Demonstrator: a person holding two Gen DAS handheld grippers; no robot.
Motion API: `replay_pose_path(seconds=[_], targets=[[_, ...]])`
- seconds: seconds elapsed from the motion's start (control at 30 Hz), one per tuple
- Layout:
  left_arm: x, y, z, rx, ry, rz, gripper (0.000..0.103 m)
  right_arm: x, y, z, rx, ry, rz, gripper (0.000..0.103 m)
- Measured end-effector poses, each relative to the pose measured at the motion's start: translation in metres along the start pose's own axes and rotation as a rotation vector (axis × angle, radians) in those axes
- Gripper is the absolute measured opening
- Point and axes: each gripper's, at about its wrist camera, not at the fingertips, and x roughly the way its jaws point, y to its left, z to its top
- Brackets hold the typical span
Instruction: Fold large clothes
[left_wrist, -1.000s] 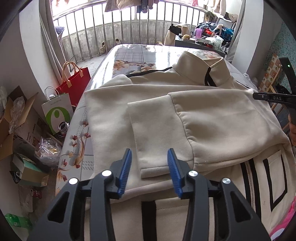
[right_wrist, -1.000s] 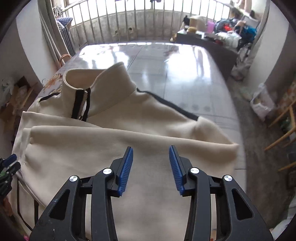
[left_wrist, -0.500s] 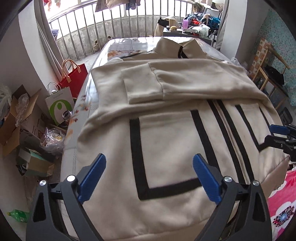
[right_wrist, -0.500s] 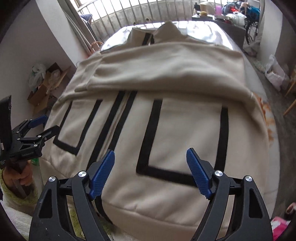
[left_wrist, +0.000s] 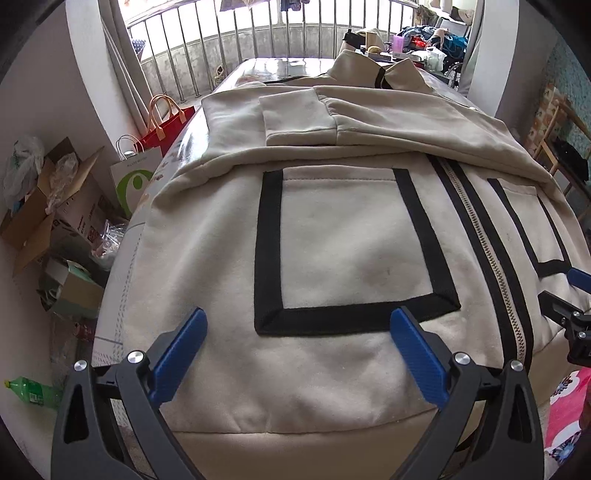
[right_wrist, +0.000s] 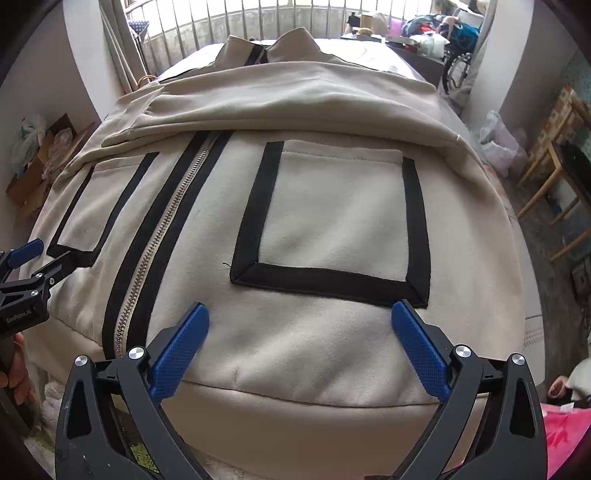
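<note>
Two opening grippers (empty) over jacket (left_wrist: 354, 236)

Plenty of room ahead of both tongs over the flat cream jacket (left_wrist: 354, 236). Left of the left gripper (left_wrist: 295, 332), cardboard boxes (left_wrist: 40, 221) and shopping bags (left_wrist: 136, 173) crowd the floor; wooden chair (right_wrist: 554, 192) stands right of the right gripper (right_wrist: 301, 325).

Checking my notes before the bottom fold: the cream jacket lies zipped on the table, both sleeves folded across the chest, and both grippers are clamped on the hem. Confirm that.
Not quite. The jacket is zipped with sleeves folded across, but neither gripper is clamped. In the left wrist view the left gripper is opening above the hem, gripping nothing; the right wrist view shows the same for the right gripper.
</note>
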Motion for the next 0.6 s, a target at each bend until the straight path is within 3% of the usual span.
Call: replay_pose_path(seconds=[0.43,0.6], targets=[[0.0008,0.0011,0.0004,-0.013,0.004,-0.007,0.098,-0.0008,0.0041,-0.0084,0.042,-0.037,-0.017,0.095],[0.002,0.0023,0.0015,-0.016,0.013,-0.013,0.098,-0.0022,0.0063,-0.007,0.077,-0.004,-0.037,0.095]])
